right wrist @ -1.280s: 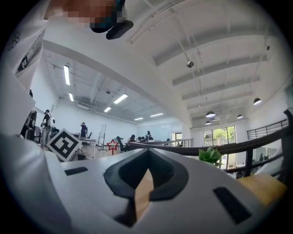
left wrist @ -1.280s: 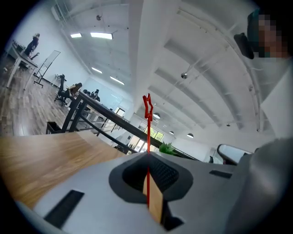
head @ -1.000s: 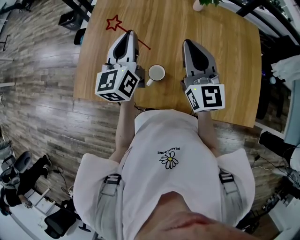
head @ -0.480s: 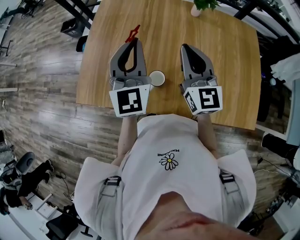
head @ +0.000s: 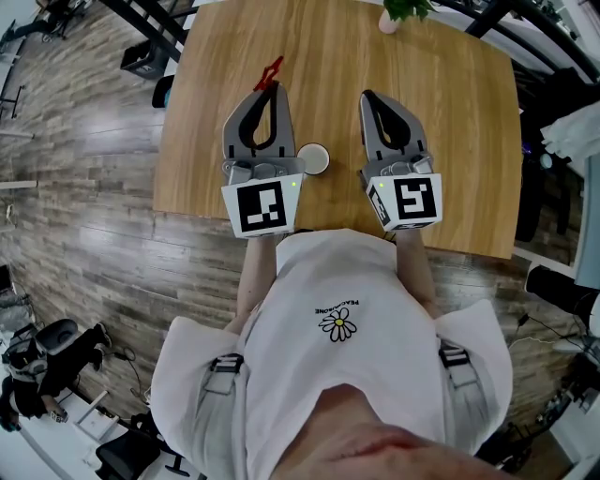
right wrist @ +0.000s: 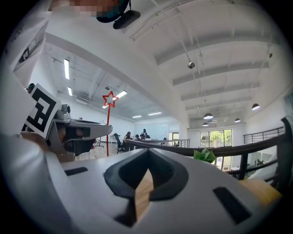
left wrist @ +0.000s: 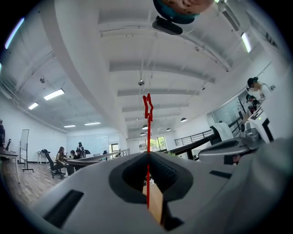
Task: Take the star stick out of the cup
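The red star stick [head: 270,71] is clamped between the shut jaws of my left gripper [head: 269,87], clear of the cup, with its star sticking out past the fingertips. In the left gripper view the thin stick [left wrist: 147,137] runs straight up from my left gripper [left wrist: 147,157] to the star, seen edge-on. The small white cup [head: 314,157] stands on the wooden table [head: 450,112] between the two grippers, just right of the left one. My right gripper [head: 368,97] hovers right of the cup, shut and holding nothing. From the right gripper view, the star [right wrist: 109,99] shows to the left.
A potted green plant [head: 403,11] stands at the table's far edge and also shows in the right gripper view as the plant [right wrist: 204,155]. The table's near edge runs just under both grippers. Chairs and office gear stand on the wood floor around the table.
The left gripper has turned and shifted slightly right with the stick. The star, earlier leaning out to the far left, now stands in line with the jaws. The right gripper has barely moved.
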A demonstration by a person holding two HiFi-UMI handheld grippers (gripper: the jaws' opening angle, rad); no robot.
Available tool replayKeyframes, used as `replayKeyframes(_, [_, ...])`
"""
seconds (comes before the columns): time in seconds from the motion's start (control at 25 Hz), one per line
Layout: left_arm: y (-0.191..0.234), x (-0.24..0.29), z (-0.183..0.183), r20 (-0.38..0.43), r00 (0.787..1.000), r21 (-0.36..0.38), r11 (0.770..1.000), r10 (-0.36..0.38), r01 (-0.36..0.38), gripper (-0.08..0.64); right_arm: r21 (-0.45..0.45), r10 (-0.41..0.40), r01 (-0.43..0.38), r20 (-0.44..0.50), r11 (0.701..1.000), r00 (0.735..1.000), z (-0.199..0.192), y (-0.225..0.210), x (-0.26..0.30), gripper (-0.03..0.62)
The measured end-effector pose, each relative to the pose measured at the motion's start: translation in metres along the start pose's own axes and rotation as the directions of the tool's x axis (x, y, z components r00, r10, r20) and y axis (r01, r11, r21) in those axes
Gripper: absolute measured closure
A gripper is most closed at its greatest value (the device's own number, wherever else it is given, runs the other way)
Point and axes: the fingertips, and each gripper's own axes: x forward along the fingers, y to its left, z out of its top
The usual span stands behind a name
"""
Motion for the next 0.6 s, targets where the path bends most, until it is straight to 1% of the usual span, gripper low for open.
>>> replayKeyframes(0.12, [0.0029, -0.0014, -0.0002, -0.003, 1.000, -0.054, 0.999, -0.003, 0.002, 0.540, -0.003, 0.000, 0.000, -0.004, 1.000, 1.000, -0.0009, 0.0007, 0.0003, 0.586])
replayKeyframes(0.16, [0.0042, -0.0017, 0.0006, 0.000, 1.000, -0.062, 0.998, -0.001, 0.001, 0.540, -0.005, 0.000, 0.000, -0.004, 1.000, 1.000, -0.0011, 0.0007, 0.0005, 0.586])
replayKeyframes(0.28, [0.0072, -0.0027, 0.0002, 0.003, 1.000, -0.050, 0.999, 0.006, -0.006, 0.540, -0.006, -0.006, 0.006, -0.004, 1.000, 1.000, -0.0021, -0.0010, -0.0007, 0.586])
replayKeyframes(0.6, [0.0090, -0.0031, -0.0083, -0.027, 1.000, -0.021, 1.000, 0.007, -0.008, 0.540, -0.017, -0.021, 0.021, -0.008, 1.000, 1.000, -0.0029, -0.0062, -0.0016, 0.586])
